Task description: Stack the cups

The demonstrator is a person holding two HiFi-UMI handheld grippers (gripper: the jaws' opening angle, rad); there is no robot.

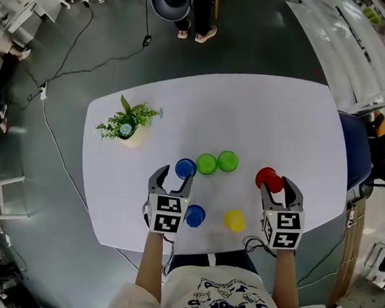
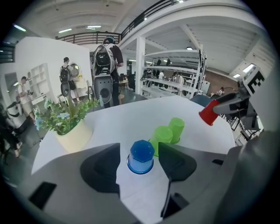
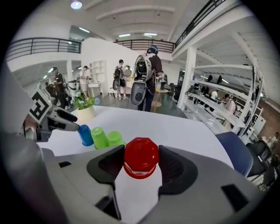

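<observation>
Several upturned plastic cups stand on the white table (image 1: 267, 116). My left gripper (image 1: 175, 175) is open around a blue cup (image 1: 185, 167). In the left gripper view that blue cup (image 2: 141, 157) rests on the table with a gap to each pad of the left gripper (image 2: 139, 151). My right gripper (image 1: 279, 186) is shut on a red cup (image 1: 267, 178). Both pads of the right gripper (image 3: 141, 153) press the red cup (image 3: 141, 162), which hangs above the table. Two green cups (image 1: 206, 163) (image 1: 227, 161) stand side by side just beyond the blue one.
A second blue cup (image 1: 195, 215) and a yellow cup (image 1: 234, 220) sit near the table's front edge, between my arms. A potted plant (image 1: 128, 127) stands at the left. A blue chair (image 1: 353, 155) is at the table's right side. People stand beyond the far edge.
</observation>
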